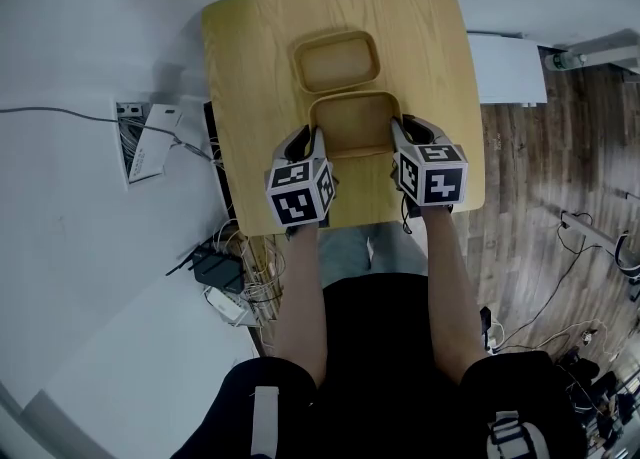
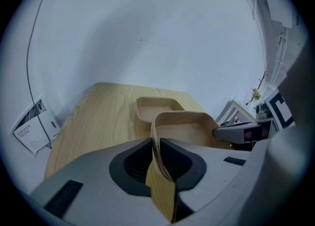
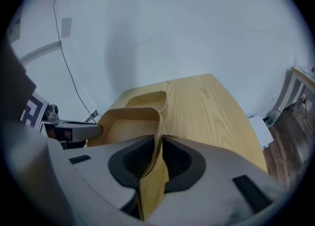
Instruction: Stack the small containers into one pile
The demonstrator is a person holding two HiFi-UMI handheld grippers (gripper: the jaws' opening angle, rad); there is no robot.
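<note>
The left gripper (image 1: 313, 137) has its jaws clamped on the left wall of the near container (image 1: 355, 127) — at the other side, the right gripper (image 1: 399, 130) pinches the right wall. The far container (image 1: 336, 62) sits just beyond it on the wooden table (image 1: 245, 67).
</note>
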